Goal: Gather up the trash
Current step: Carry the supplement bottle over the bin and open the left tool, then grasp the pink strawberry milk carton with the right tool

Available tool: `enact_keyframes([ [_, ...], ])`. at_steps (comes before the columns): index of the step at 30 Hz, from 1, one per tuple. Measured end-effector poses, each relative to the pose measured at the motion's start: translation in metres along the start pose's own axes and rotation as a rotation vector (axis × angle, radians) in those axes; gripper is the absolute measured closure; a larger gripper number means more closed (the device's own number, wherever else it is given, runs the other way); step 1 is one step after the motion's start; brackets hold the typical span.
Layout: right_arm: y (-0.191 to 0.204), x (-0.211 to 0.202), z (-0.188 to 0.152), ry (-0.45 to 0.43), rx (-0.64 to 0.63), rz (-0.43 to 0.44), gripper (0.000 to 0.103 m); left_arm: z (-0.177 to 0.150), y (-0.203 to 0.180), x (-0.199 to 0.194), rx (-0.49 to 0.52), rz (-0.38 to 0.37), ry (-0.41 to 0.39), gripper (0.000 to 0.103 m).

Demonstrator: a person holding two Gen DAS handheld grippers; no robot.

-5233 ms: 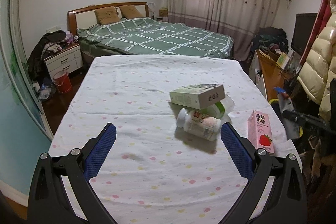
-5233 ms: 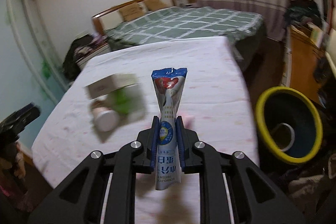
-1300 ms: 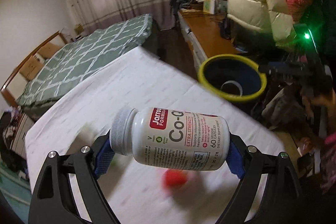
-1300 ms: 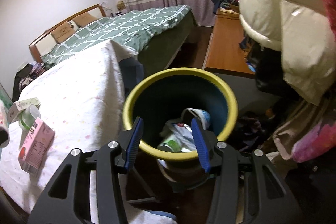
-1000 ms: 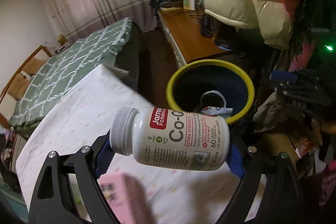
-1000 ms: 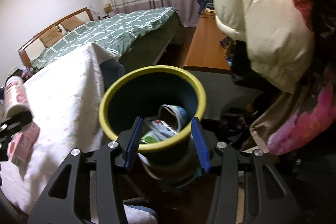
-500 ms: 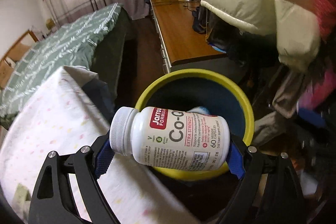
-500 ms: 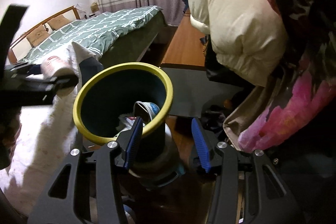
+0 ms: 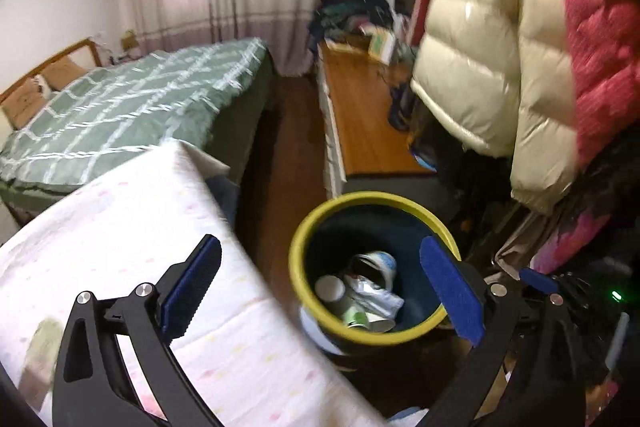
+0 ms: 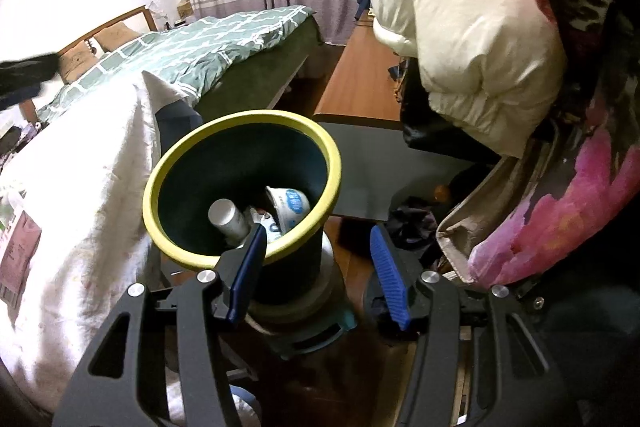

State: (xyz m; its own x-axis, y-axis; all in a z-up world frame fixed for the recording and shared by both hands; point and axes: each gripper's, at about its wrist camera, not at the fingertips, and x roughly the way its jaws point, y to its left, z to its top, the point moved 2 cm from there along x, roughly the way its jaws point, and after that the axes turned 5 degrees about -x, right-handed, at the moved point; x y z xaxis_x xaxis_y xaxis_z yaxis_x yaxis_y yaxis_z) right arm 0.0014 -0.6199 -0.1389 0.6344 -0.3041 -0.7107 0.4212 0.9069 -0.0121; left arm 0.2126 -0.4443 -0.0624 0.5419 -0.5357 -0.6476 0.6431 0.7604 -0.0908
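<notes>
Left gripper (image 9: 320, 279), jaws spread wide and just opened, nothing between them; beyond and between its fingertips stands the trash bin (image 9: 298, 239) (yellow rim, dark blue wall). Inside lies the white supplement bottle (image 9: 330, 289), cap end up, among a crumpled pouch (image 9: 376, 297) and a paper cup (image 9: 378, 263). Right gripper (image 10: 318, 269), jaws about half open and empty, with the bin's rim ahead of its left finger. A pink carton (image 10: 20, 251) lies on the spotted tablecloth (image 10: 92, 179), far to the left of the right fingers. Judged light and stiff but crushable, the carton is best gripped across its narrow faces.
</notes>
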Motion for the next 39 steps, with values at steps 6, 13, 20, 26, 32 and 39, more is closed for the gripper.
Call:
enact_keyframes([
  [6,0.011,0.0,0.001,0.003,-0.018,0.005,0.051,-0.031,0.058,-0.083,-0.09,0.078,-0.104,0.005],
  [13,0.034,-0.01,0.004,-0.006,-0.047,0.004,0.051,-0.075,0.12,-0.154,-0.139,0.241,-0.172,0.005],
  [20,0.082,-0.029,0.017,-0.049,-0.122,0.059,0.051,-0.122,0.192,-0.224,-0.268,0.403,-0.247,0.005],
  [26,0.155,-0.046,0.023,-0.077,-0.218,0.166,0.051,-0.162,0.248,-0.281,-0.392,0.53,-0.304,0.005],
  [32,0.238,-0.065,0.017,-0.096,-0.314,0.306,0.051,-0.193,0.283,-0.309,-0.473,0.565,-0.322,0.005],
  [39,0.316,-0.083,-0.011,-0.112,-0.357,0.417,0.04,-0.205,0.285,-0.303,-0.485,0.548,-0.309,0.005],
])
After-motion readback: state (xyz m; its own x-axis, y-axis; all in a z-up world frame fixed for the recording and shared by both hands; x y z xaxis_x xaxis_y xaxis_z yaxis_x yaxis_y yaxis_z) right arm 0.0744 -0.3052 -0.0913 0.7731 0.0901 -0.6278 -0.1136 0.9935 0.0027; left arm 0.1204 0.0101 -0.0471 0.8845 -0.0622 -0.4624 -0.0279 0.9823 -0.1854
